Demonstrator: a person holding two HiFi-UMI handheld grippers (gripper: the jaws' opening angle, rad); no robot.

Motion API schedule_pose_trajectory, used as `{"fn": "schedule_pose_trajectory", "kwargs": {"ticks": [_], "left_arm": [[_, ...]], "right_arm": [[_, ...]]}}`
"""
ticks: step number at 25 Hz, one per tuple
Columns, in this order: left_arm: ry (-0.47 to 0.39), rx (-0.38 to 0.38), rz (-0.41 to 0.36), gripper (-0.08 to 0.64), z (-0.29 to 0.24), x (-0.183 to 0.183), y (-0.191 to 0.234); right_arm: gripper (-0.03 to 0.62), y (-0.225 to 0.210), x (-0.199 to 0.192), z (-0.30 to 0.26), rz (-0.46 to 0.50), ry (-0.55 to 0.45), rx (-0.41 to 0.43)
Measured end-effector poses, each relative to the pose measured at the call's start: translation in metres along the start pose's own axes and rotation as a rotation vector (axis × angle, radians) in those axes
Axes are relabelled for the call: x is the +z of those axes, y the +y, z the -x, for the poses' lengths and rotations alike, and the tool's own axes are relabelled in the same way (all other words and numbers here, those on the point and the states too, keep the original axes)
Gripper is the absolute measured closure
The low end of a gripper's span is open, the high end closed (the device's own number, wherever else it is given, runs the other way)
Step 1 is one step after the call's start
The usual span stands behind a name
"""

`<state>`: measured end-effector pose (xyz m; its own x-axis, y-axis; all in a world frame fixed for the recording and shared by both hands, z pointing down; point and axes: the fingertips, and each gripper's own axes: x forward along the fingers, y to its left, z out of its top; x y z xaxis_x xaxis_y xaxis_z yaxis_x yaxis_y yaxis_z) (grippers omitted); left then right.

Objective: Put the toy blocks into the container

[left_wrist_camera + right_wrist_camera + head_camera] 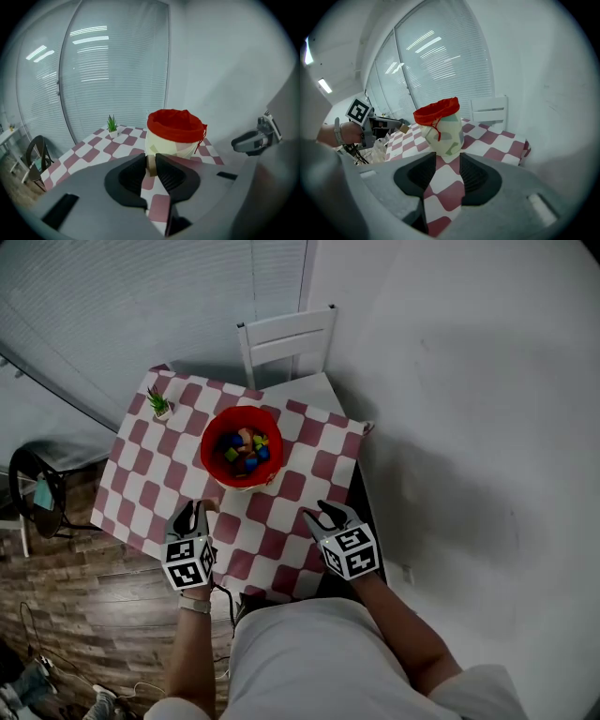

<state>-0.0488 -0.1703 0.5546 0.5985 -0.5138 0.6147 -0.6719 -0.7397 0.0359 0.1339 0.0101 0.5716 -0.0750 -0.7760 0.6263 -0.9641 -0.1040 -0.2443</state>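
Square table (141, 479) under a red-and-white checked cloth, set in a corner between a white wall (450, 381) and blinds (122, 306); wood-plank floor (84, 596) on the left.

A white chair (286, 338) stands at the far edge. A small potted plant (159, 405) sits on the far left corner, and a dark stool (36, 491) stands on the floor off to the left. The red-lined container (242, 414) stands mid-table, between the grippers and the chair, with coloured blocks (244, 451) already inside. The left gripper (199, 512) is at the near edge, just short of the container, its jaws pinching a small tan block (151, 166). The right gripper (323, 515) is beside it, with jaws spread and only cloth showing between them.
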Motion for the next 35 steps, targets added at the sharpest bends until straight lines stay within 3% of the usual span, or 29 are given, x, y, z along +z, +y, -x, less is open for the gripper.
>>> {"fn": "schedule_pose_trajectory", "kwargs": {"ticks": [8,16,29,35], "left_arm": [[-0.091,-0.002,-0.038,0.497,0.02,0.054,-0.017],[-0.132,-0.035,-0.086,0.497,0.013,0.092,-0.031],[-0.071,-0.128,-0.169,0.497,-0.031,0.095,-0.062],[-0.041,-0.124,-0.194,0.495,-0.049,0.088,-0.065]], "right_arm": [[0.434,0.008,0.018,-0.006,0.016,-0.037,0.055],[0.434,0.0,0.03,-0.003,0.004,-0.074,0.045],[0.434,-0.032,0.016,0.015,-0.087,-0.092,-0.058],[0.434,-0.038,0.002,0.024,-0.106,-0.081,-0.088]]}}
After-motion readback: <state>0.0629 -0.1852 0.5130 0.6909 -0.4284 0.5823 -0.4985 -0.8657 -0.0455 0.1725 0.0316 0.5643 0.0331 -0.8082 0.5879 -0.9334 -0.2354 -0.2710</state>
